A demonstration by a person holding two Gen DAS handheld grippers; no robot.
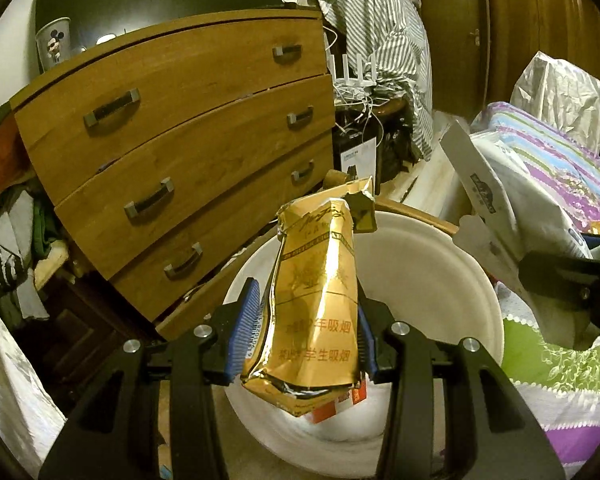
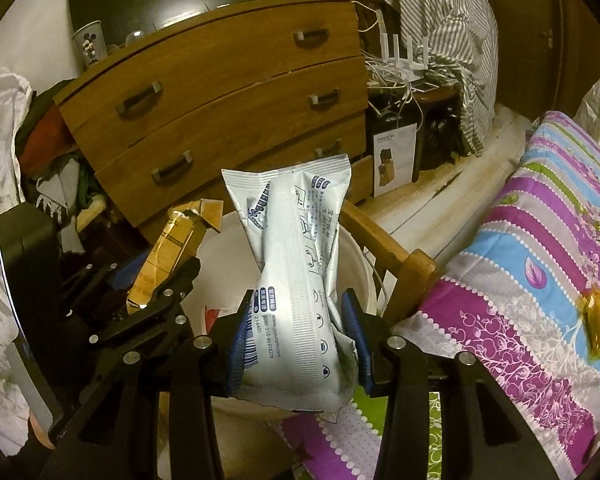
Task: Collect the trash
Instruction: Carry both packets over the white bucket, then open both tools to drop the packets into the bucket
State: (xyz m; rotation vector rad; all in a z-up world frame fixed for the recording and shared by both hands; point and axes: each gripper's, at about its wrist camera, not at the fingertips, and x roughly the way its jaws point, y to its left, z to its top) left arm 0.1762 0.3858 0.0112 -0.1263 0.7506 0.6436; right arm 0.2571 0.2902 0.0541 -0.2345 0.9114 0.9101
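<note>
The left tool (image 1: 306,344) is clamped on a crumpled gold cigarette pack (image 1: 316,300), its blue pads (image 1: 246,330) pressing the pack's lower half from either side in the lower centre of the left wrist view. The pack's long axis runs up the frame and away from the tool, its torn top toward the chest of drawers (image 1: 180,128) and its flattened bottom end hanging just below the pads. Under it sits a white bucket (image 1: 440,280), with a scrap of red and white packaging (image 1: 336,402) showing inside. The right tool (image 2: 298,346) holds a silvery white printed wrapper (image 2: 296,280) the same way at the lower centre of the right wrist view; the wrapper stands up the frame, pinched and twisted at its middle, its broad sealed end toward the drawers. To the left of it in that view, the left tool (image 2: 148,296) and its gold pack (image 2: 172,248) lean over the bucket rim (image 2: 364,276). A wooden frame (image 2: 384,248) borders the bucket on the right, and a striped floral quilt (image 2: 540,248) fills the right side, with a small amber wrapper (image 2: 598,314) lying on it.
</note>
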